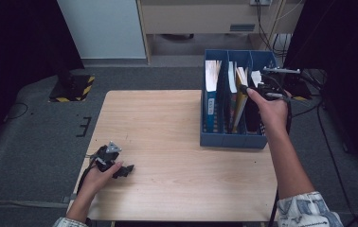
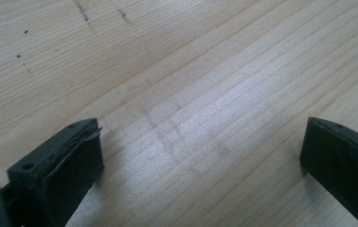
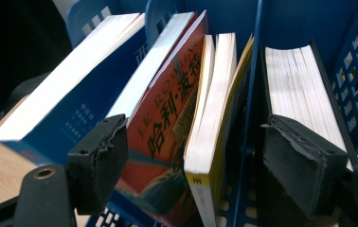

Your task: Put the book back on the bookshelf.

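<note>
A blue file organizer (image 1: pixel 234 140) stands on the right half of the wooden table (image 1: pixel 167 142), with books upright in its compartments. My right gripper (image 1: pixel 261 85) hovers over its right side. Seen through the right gripper view, that gripper (image 3: pixel 198 165) is open, its pads not touching anything. Beyond them are a blue book (image 3: pixel 68 118), a leaning red book (image 3: pixel 167 118), a yellow-covered book (image 3: pixel 210 132) and a dark-covered book (image 3: pixel 300 90) in the rightmost compartment. My left gripper (image 1: pixel 124 170) rests low at the table's front left; it (image 2: pixel 201 161) is open over bare wood.
The organizer's perforated blue wall (image 3: pixel 357 71) is close on the right of the dark-covered book. Cables (image 1: pixel 309 101) hang beside the table's right edge. Grey carpet (image 1: pixel 40 137) surrounds the table, and a black-and-yellow base (image 1: pixel 72 88) stands at the far left.
</note>
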`<state>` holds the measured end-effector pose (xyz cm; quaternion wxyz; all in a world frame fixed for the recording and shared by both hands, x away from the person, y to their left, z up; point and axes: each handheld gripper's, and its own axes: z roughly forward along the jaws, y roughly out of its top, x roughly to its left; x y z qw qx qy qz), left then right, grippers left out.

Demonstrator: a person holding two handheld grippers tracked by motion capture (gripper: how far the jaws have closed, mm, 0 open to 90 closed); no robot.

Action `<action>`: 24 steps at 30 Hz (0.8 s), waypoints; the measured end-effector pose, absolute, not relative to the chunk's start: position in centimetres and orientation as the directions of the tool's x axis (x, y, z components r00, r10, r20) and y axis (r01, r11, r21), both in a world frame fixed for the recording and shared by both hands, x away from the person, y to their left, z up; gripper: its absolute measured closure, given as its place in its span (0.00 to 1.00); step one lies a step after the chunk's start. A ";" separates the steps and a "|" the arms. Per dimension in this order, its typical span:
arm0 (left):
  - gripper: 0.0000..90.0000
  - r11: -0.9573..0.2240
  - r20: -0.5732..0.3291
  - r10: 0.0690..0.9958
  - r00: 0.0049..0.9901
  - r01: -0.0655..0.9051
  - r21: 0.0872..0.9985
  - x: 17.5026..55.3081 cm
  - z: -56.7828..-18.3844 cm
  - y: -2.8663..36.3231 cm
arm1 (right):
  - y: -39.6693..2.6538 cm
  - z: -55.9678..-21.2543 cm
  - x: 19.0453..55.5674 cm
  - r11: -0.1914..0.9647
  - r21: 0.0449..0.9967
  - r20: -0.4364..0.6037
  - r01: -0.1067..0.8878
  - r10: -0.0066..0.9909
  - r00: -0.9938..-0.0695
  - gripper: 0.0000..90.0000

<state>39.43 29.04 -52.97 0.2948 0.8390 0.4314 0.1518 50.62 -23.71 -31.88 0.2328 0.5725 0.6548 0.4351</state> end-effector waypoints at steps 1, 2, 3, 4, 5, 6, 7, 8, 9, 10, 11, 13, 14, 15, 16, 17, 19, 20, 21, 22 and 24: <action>0.00 -0.454 0.000 0.813 0.582 0.634 0.626 39.4 -53.0 29.0 | -23.7 -31.8 50.4 -0.028 0.837 0.190 0.546 0.952 -0.242 0.25; 0.00 -0.454 0.000 0.813 0.582 0.635 0.626 39.4 -53.0 29.0 | -23.7 -31.8 50.1 -0.023 0.839 0.187 0.544 0.950 -0.249 0.25; 0.00 -0.454 0.000 0.814 0.581 0.635 0.626 39.4 -53.0 29.0 | -23.7 -31.7 49.9 -0.017 0.842 0.183 0.540 0.949 -0.255 0.24; 0.00 -0.454 0.000 0.814 0.581 0.635 0.626 39.4 -53.0 29.0 | -23.7 -31.7 49.7 -0.009 0.843 0.176 0.538 0.949 -0.261 0.24; 0.00 -0.454 0.000 0.814 0.581 0.635 0.626 39.4 -53.0 29.0 | -23.6 -31.7 49.4 -0.003 0.843 0.173 0.538 0.948 -0.266 0.23; 0.00 -0.454 0.000 0.814 0.581 0.635 0.626 39.4 -53.0 29.0 | -23.5 -31.7 49.3 0.005 0.843 0.170 0.538 0.946 -0.275 0.22; 0.00 -0.450 -0.003 0.815 0.579 0.637 0.626 39.4 -53.0 29.0 | -23.5 -31.7 49.1 0.015 0.844 0.164 0.536 0.944 -0.286 0.21; 0.00 -0.450 -0.003 0.815 0.579 0.637 0.626 39.4 -53.0 29.0 | -23.4 -31.7 48.9 0.027 0.846 0.156 0.533 0.942 -0.296 0.21; 0.00 -0.451 -0.003 0.815 0.579 0.637 0.626 39.4 -53.0 29.0 | -23.3 -31.7 48.7 0.034 0.845 0.152 0.534 0.941 -0.301 0.20; 0.00 -0.450 -0.003 0.815 0.579 0.637 0.626 39.4 -53.0 29.0 | -23.3 -31.7 48.5 0.040 0.846 0.148 0.532 0.941 -0.306 0.19; 0.00 -0.450 -0.003 0.815 0.579 0.637 0.626 39.4 -53.0 29.0 | -23.2 -31.8 48.3 0.042 0.847 0.148 0.530 0.939 -0.310 0.19; 0.00 -0.456 0.000 0.813 0.583 0.636 0.623 39.4 -53.0 29.1 | -23.1 -31.9 47.8 0.053 0.847 0.143 0.529 0.936 -0.323 0.17; 0.00 -0.456 0.000 0.813 0.582 0.636 0.623 39.4 -53.0 29.1 | -23.1 -31.9 47.7 0.060 0.846 0.138 0.529 0.935 -0.326 0.17; 0.00 -0.456 0.000 0.813 0.582 0.636 0.623 39.4 -53.0 29.1 | -23.1 -32.0 47.5 0.072 0.847 0.127 0.527 0.935 -0.331 0.16; 0.00 -0.456 0.000 0.813 0.582 0.636 0.623 39.4 -53.0 29.1 | -23.0 -32.1 47.2 0.076 0.847 0.124 0.526 0.934 -0.334 0.16; 0.00 -0.456 0.000 0.813 0.582 0.636 0.623 39.4 -53.0 29.1 | -23.0 -32.2 47.0 0.077 0.849 0.125 0.523 0.932 -0.340 0.15; 0.00 -0.456 0.000 0.813 0.583 0.636 0.623 39.4 -53.0 29.1 | -23.0 -32.3 46.6 0.077 0.849 0.126 0.522 0.931 -0.343 0.14; 0.00 -0.456 0.000 0.813 0.583 0.636 0.623 39.4 -53.0 29.1 | -22.9 -32.4 46.4 0.083 0.850 0.123 0.520 0.929 -0.348 0.13; 0.00 -0.454 0.000 0.814 0.581 0.636 0.625 39.4 -53.0 29.0 | -22.9 -32.5 46.2 0.092 0.849 0.116 0.520 0.928 -0.353 0.13; 0.00 -0.455 0.000 0.813 0.582 0.635 0.624 39.4 -53.0 29.1 | -22.8 -32.7 46.0 0.098 0.849 0.112 0.519 0.927 -0.358 0.12; 0.00 -0.454 -0.001 0.813 0.582 0.635 0.625 39.4 -53.0 29.0 | -22.7 -33.0 45.6 0.102 0.847 0.109 0.521 0.927 -0.358 0.11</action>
